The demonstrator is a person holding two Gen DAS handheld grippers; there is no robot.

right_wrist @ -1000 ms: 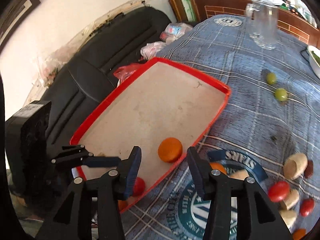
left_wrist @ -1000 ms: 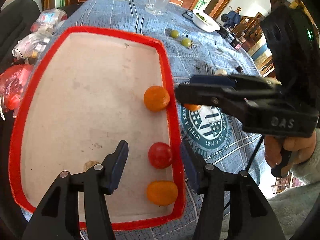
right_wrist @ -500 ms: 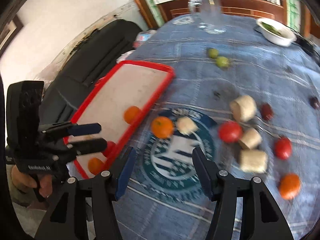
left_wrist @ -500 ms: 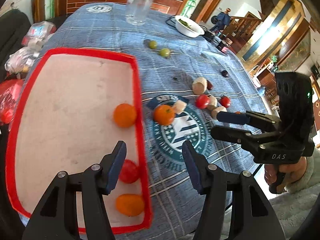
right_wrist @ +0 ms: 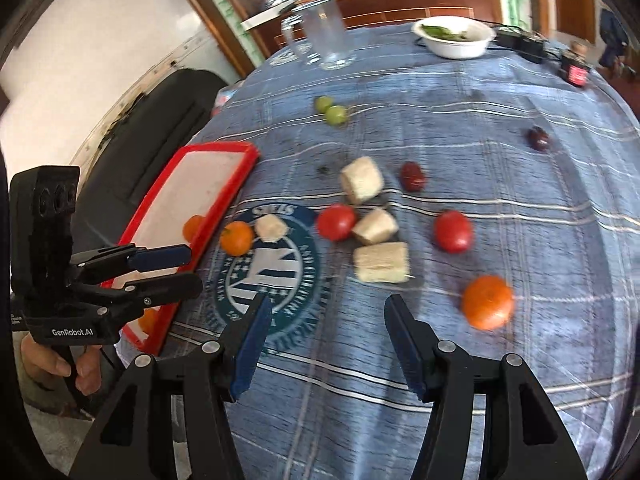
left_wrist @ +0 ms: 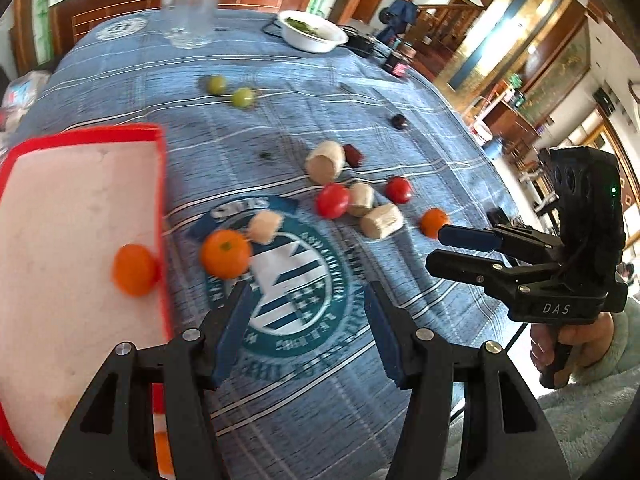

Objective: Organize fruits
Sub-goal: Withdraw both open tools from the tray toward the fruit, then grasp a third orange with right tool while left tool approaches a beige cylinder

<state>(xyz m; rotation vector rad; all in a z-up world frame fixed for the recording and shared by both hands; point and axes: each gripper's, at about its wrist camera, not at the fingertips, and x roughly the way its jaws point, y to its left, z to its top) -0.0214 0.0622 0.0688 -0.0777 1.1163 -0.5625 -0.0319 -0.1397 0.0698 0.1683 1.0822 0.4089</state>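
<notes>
Several fruits lie loose on the blue patterned tablecloth (right_wrist: pixel 520 380), ahead of both grippers. One orange (left_wrist: pixel 225 253) sits just ahead of the left gripper's (left_wrist: pixel 308 322) left fingertip, beside a pale cut piece (left_wrist: pixel 264 226) and just outside the red rim of the tray (left_wrist: pixel 162 216). A second orange (left_wrist: pixel 133 269) rests inside the tray against that rim, ahead and to the left of the left gripper. Farther ahead lie a red tomato (left_wrist: pixel 332 200), a second tomato (left_wrist: pixel 399 189) and more pale cut pieces (left_wrist: pixel 382 220) — all clustered near one another. A third orange (right_wrist: pixel 487 301) lies ahead and to the right of the right gripper (right_wrist: pixel 326 346), close to its right fingertip but not between the fingers. Two green fruits (right_wrist: pixel 330 110) sit touching, well ahead of both grippers, and a dark fruit (right_wrist: pixel 538 138) lies apart, far ahead to the right.

The left gripper stands partly open and holds nothing; only tablecloth shows between its fingers. The right gripper's jaws have just been opening, now partly open, with nothing between them. Each gripper is held by a hand (right_wrist: pixel 52 364) on its grip.

At the far end of the table stand a clear glass (right_wrist: pixel 328 36) and a white bowl (right_wrist: pixel 456 38) — well apart from the fruits.
</notes>
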